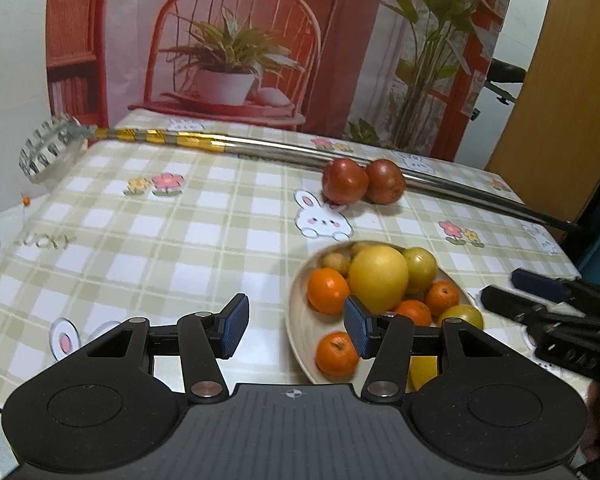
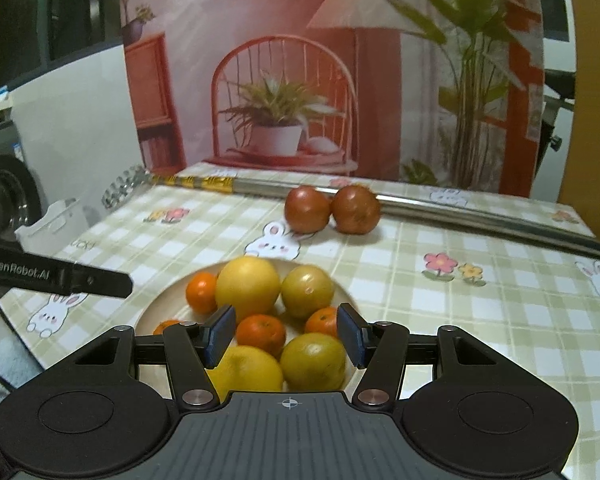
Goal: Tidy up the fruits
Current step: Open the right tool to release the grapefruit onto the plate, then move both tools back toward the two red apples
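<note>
A beige plate (image 1: 300, 320) (image 2: 160, 308) holds a large yellow citrus (image 1: 378, 278) (image 2: 247, 286), several small oranges (image 1: 328, 290) (image 2: 261, 334) and yellow-green fruits (image 1: 420, 268) (image 2: 307, 290). Two dark red fruits (image 1: 344, 182) (image 2: 307, 209) lie side by side on the checked tablecloth behind the plate, against a metal pole. My left gripper (image 1: 296, 326) is open and empty at the plate's left edge. My right gripper (image 2: 286, 334) is open and empty, low over the plate's near fruits; it also shows in the left wrist view (image 1: 540, 296).
A long metal pole (image 1: 284, 150) (image 2: 440, 208) with yellow tape lies across the back of the table. A printed backdrop (image 1: 260, 40) stands behind it. A clear glass object (image 1: 48, 152) sits at the far left corner. The table's right edge (image 1: 560, 248) is near.
</note>
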